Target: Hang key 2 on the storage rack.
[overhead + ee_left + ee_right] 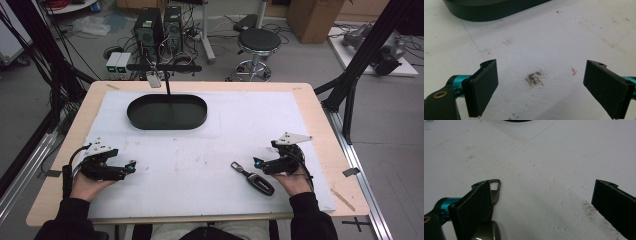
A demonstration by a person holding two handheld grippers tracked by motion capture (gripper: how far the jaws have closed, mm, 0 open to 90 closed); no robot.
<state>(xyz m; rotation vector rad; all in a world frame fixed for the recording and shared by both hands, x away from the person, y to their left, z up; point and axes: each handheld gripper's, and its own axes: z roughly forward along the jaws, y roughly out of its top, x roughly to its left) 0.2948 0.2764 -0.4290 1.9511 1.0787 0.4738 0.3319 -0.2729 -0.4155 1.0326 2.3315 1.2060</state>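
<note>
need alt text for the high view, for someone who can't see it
A person's hands hold the left gripper and the right gripper low over a white mat, jaws open. A car key fob lies beside the right gripper, and an empty black oval tray sits farther back.

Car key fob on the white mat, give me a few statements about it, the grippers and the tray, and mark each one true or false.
1. The car key fob lies inside the black oval tray. False: it lies on the white mat, well short of the tray.
2. The right gripper is open. True.
3. The left gripper grips the fob. False: its jaws are open over bare mat.
4. The fob sits nearer the right gripper than the left. True.
5. The tray is empty. True.
</note>
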